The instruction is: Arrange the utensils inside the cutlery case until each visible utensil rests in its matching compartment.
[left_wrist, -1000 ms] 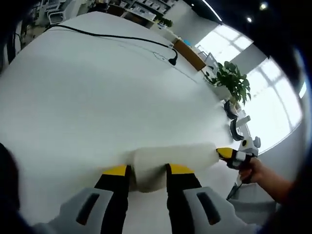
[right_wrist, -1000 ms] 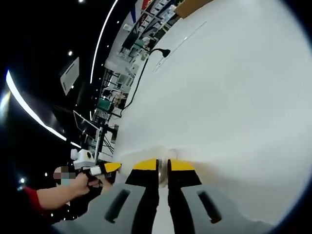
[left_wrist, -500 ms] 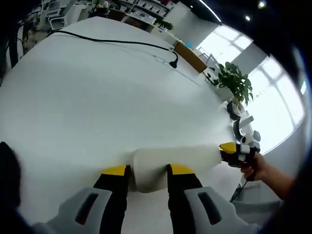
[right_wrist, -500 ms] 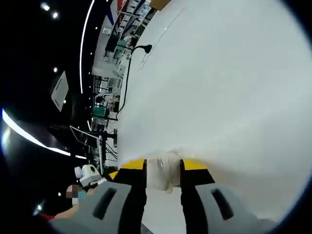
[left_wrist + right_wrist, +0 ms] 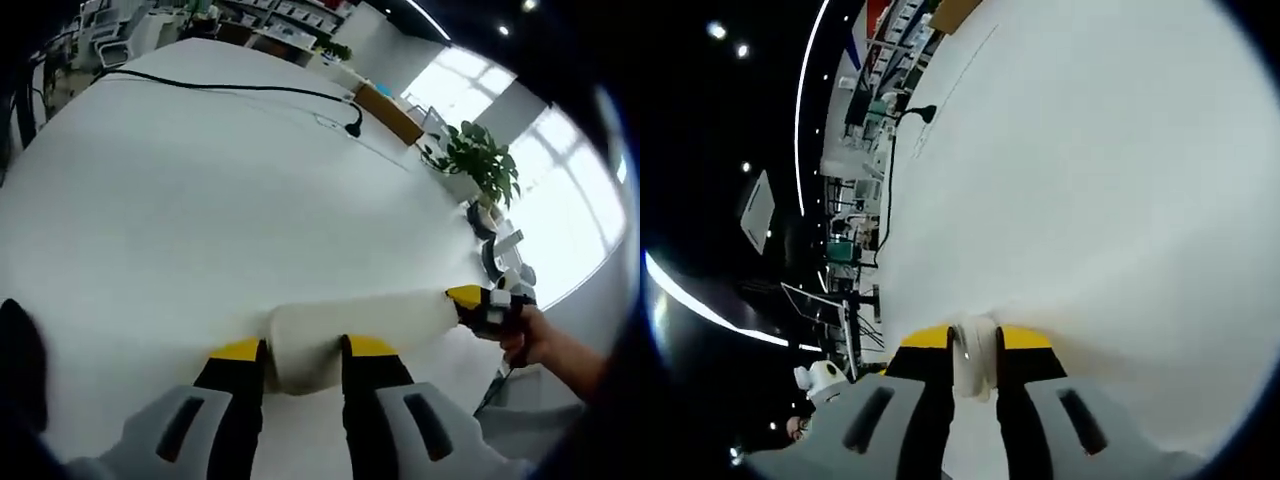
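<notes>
- Between the earlier right gripper views and now, the right tool [image 5: 976,352] goes from nearly closed jaws, to wider jaws around a pale end, to jaws drawn in snug on that end; its view has also rolled, which is camera motion.
- Left gripper view is almost unchanged: the left tool [image 5: 303,352] keeps its clamp on the same pale thing.
- That thing is a long cream case [image 5: 350,325], closed or rolled up as far as I can tell, lying on or just above the white worktop [image 5: 200,190]; which of the two I cannot tell.
- Left tool is clenched on the case's near end; the yellow jaw tips sit on either side of it.
- Right tool is clenched on the other end, seen from the left gripper view as a yellow tip [image 5: 468,296] touching the far end, with a hand [image 5: 535,338] behind it.
- Key relation: the case's long axis runs from one tool to the other, so each tool has one end and neither is nearer the middle.
- Judgement: opening comes next, and calls for the ends to part or one to let go.
- No utensils or compartments can be made out.
- A black cable [image 5: 240,88] and a plant [image 5: 480,165] lie well apart from the case.
</notes>
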Available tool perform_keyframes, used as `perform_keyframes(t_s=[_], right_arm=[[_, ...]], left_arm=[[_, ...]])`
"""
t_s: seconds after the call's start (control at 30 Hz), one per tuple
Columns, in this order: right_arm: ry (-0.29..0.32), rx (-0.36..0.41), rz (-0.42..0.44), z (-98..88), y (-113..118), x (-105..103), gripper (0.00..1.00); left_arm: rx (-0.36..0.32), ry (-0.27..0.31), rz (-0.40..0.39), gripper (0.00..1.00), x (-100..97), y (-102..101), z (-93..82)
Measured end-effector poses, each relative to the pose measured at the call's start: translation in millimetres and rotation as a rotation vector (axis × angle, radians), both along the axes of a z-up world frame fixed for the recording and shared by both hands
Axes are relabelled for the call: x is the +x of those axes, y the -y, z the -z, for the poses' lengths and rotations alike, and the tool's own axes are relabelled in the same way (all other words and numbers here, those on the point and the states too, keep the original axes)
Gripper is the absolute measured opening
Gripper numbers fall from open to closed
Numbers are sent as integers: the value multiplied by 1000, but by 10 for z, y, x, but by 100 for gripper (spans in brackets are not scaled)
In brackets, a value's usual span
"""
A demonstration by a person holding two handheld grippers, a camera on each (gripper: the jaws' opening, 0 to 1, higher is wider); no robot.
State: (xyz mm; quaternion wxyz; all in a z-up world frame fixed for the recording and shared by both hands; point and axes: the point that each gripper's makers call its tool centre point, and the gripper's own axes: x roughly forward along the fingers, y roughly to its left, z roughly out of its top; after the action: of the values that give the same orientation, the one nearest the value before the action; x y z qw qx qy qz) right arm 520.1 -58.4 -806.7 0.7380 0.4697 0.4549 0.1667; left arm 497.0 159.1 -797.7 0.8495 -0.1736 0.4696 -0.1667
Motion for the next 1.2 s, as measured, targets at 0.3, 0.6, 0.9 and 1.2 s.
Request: perform_keyframes(t_s=[0.3, 0.6, 0.9, 1.2], right_arm=[[109, -55, -60, -83, -5, -94, 9], [128, -100, -68, -121, -132, -441, 10], [203, -82, -25, -172, -136, -389, 4], [210, -62, 45, -189, -83, -326, 3]], left_arm=[[13, 22, -9, 31, 25, -13, -26], [-17, 18, -41, 31, 20, -26, -11], [11, 23, -26, 29, 9, -8, -9], [25, 21, -47, 29, 7, -14, -10]])
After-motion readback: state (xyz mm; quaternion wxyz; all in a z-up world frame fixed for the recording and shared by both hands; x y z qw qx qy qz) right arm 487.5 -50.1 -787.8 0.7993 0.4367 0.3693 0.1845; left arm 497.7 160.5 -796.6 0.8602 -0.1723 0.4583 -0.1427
